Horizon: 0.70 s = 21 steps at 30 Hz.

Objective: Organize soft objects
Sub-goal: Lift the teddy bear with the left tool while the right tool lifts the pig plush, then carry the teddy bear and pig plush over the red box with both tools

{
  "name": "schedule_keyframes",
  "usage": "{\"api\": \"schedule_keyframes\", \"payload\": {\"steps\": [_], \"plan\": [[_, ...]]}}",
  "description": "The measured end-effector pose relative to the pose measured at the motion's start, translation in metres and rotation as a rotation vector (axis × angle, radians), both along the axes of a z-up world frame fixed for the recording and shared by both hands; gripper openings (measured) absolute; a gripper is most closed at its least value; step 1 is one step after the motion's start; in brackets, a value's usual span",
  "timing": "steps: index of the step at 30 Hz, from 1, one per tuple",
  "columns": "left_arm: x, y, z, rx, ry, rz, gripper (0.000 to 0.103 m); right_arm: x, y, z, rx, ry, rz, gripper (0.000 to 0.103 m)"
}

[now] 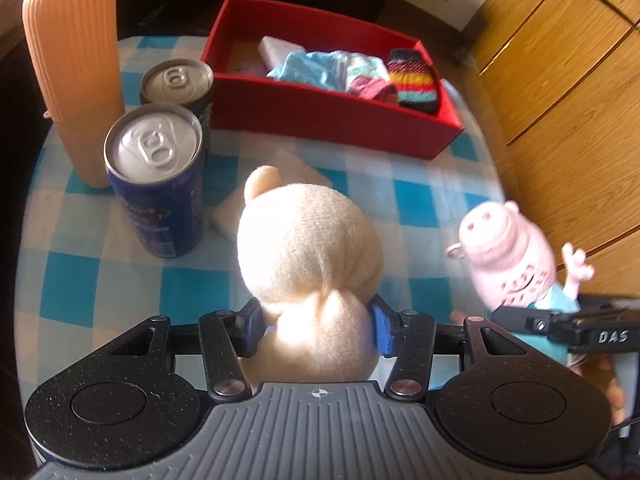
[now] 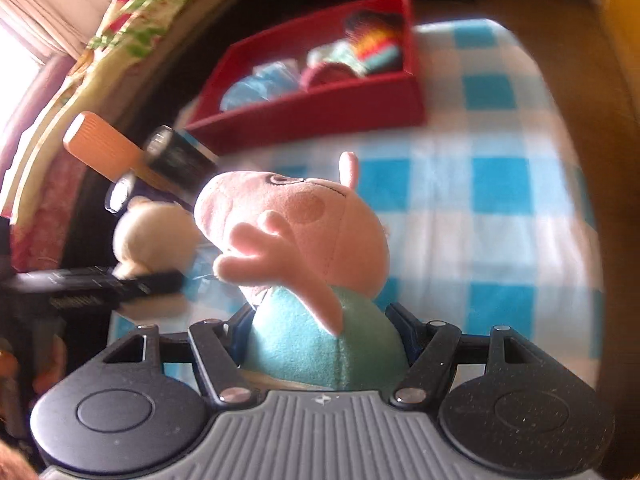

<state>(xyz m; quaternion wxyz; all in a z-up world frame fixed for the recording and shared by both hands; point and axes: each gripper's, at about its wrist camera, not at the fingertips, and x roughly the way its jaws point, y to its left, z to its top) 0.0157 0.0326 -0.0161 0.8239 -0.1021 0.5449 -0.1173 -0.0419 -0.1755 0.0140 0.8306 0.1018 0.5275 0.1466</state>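
Note:
My left gripper is shut on a cream plush toy and holds it above the checked tablecloth. My right gripper is shut on a pink pig plush in a teal shirt; the pig also shows in the left wrist view at the right. The cream plush shows in the right wrist view at the left. A red box at the back holds several soft things, among them a striped knitted piece. The box shows in the right wrist view too.
Two drink cans and a ribbed peach bottle stand at the left. A folded cream cloth lies behind the cream plush. A wooden cupboard is at the right, beyond the table edge.

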Motion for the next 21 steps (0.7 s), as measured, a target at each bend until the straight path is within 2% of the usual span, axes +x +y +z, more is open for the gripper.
{"api": "schedule_keyframes", "payload": {"steps": [3,8,11,21], "plan": [[-0.002,0.003,0.009,-0.031,-0.016,0.013,0.053,-0.004,-0.006,0.005,0.025,-0.018,-0.012,0.047],[-0.006,0.001,0.013,0.025,-0.036,0.023,0.053,-0.006,0.002,0.016,0.001,-0.052,0.009,0.047],[-0.005,-0.001,0.009,0.059,-0.033,0.029,0.053,-0.011,0.010,0.022,-0.070,-0.095,0.021,0.047],[-0.009,-0.021,0.009,0.094,-0.042,0.000,0.054,-0.018,0.011,0.036,-0.054,-0.131,0.037,0.047]]}}
